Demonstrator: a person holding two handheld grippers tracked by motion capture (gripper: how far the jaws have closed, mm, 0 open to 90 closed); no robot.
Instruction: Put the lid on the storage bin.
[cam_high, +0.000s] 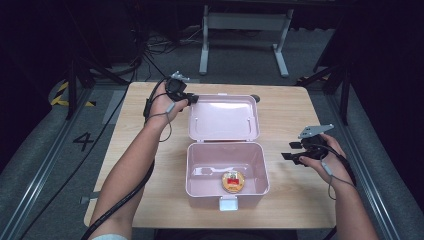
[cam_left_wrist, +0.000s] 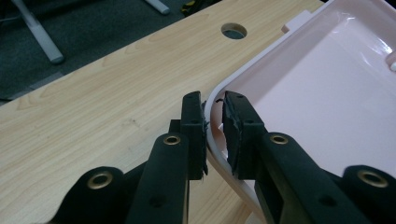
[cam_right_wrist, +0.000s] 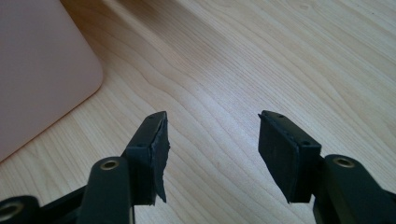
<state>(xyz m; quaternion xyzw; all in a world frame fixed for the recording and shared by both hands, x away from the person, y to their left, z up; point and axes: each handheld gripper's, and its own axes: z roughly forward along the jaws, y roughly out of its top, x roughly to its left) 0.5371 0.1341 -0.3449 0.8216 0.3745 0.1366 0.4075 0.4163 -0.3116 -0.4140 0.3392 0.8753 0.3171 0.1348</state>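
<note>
Pink box (cam_high: 227, 175) open near the middle of the wooden surface (cam_high: 295, 200), its lid (cam_high: 223, 118) folded back flat toward 12 o'clock. Inside the base, toward 6 o'clock, a small round orange-and-red item (cam_high: 233, 181); too small in the high view to tell what. White latch (cam_high: 228, 203) on the box's near wall.

Left tool (cam_high: 192, 99) at the lid's 10 o'clock corner, held in the left hand (cam_high: 167, 105). Clamped on the lid's rim (cam_left_wrist: 215, 100): one jaw outside the rim, the other inside the pale pink hollow, pads pressing the thin edge between them in the left gripper view. Lid corner thus directly in the tool's grip, rest of the lid stretching away toward 2 o'clock in that view, past a round hole (cam_left_wrist: 234, 31) in the surface.

Right tool (cam_high: 292, 151) off the box's 3 o'clock side, held in the right hand (cam_high: 325, 157), apart from the box wall. Jaws spread wide, nothing between them but bare wood in the right gripper view (cam_right_wrist: 212, 140); a rounded pink corner of the box (cam_right_wrist: 42, 70) at 10 o'clock there, well clear of the pads.
</note>
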